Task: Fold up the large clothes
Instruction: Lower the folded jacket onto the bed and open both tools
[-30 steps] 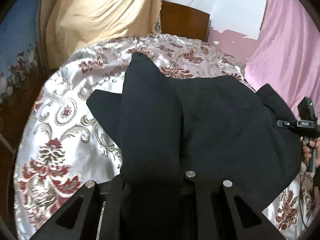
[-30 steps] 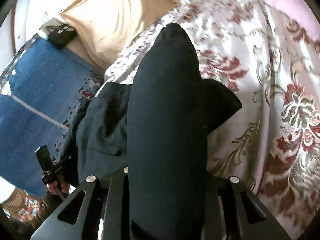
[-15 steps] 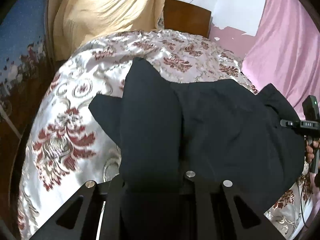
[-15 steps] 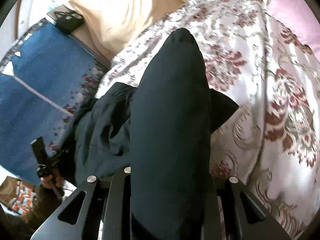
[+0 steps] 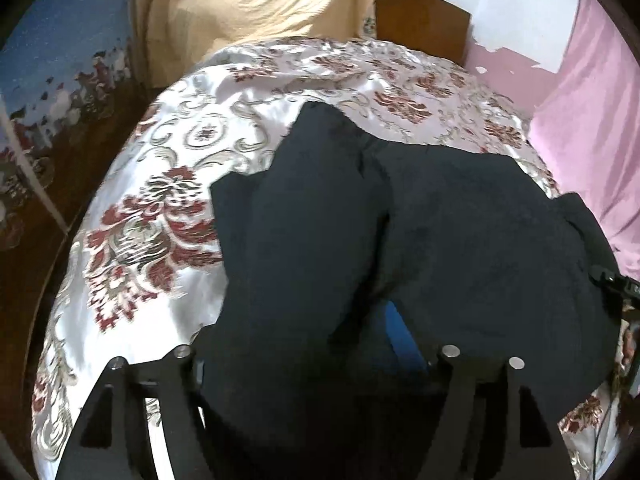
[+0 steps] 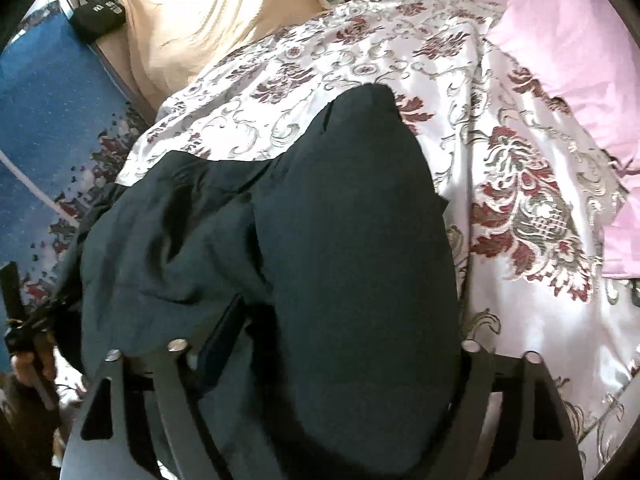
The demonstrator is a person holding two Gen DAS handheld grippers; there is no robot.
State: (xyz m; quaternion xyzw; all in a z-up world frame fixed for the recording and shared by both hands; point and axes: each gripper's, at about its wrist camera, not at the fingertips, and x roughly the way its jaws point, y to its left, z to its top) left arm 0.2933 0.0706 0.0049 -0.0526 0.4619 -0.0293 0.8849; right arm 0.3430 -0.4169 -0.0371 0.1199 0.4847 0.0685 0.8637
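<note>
A large black garment (image 5: 460, 240) lies bunched on the bed's floral satin cover (image 5: 160, 208). My left gripper (image 5: 316, 360) has its jaws spread wide, and a thick fold of the garment still drapes between and over them, hiding the fingertips. My right gripper (image 6: 320, 352) also has its jaws spread wide, with a long hump of the same garment (image 6: 352, 220) lying between them. The other hand-held gripper shows at the right edge of the left wrist view (image 5: 616, 288) and at the left edge of the right wrist view (image 6: 24, 320).
A cream cloth (image 5: 248, 4) hangs at the bed's head beside a wooden headboard (image 5: 420, 28). A pink sheet (image 5: 592, 128) lies along the right. A black bag (image 6: 96, 12) sits by a blue patterned wall (image 6: 44, 128).
Both grippers have opened wide; their jaws stood close around the garment before. Both have moved forward and lower over the bed, and the fabric has slumped down.
</note>
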